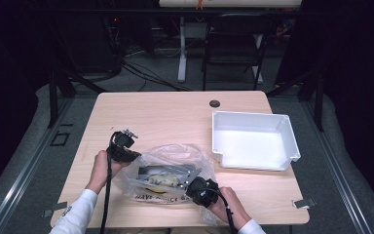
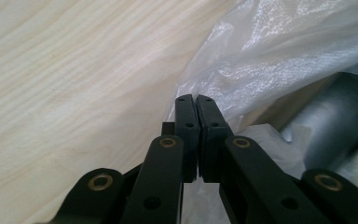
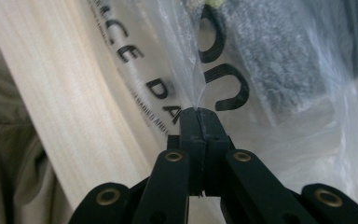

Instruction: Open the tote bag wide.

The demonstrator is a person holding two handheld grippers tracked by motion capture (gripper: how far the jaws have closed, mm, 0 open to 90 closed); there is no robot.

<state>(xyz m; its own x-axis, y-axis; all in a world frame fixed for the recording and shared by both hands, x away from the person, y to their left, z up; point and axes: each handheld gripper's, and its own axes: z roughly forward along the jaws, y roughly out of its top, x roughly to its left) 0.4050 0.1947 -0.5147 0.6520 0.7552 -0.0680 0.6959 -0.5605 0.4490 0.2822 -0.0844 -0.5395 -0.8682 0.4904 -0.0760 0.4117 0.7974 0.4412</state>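
Nearest to us, our right gripper (image 3: 197, 112) has its jaws together on a thin pleat of the clear plastic bag (image 1: 170, 173), which rises from between the tips like a small tent; black printed lettering on the film (image 3: 223, 88) runs just past them. In the high view that gripper (image 1: 193, 186) sits at the bag's near right corner, close to the table's front edge.

A little farther in, our left gripper (image 2: 196, 100) is also closed, its 2 jaws pressed flat against each other right at the bag's crinkled edge. We judge that a fold of film is caught there, though the sliver between the tips is too thin to see plainly. From above, this gripper (image 1: 132, 155) meets the bag's far left side.

The bag lies flat on the wooden table (image 1: 175, 112), bulging with grey and yellowish contents (image 1: 168, 178) that we cannot identify.

Beyond it, well apart to the right, a white plastic bin (image 1: 253, 141) stands with nothing in it.

So the grasp on both sides looks done. What seems left is everything after: spreading or lifting the bag and getting its contents out, perhaps into the bin.
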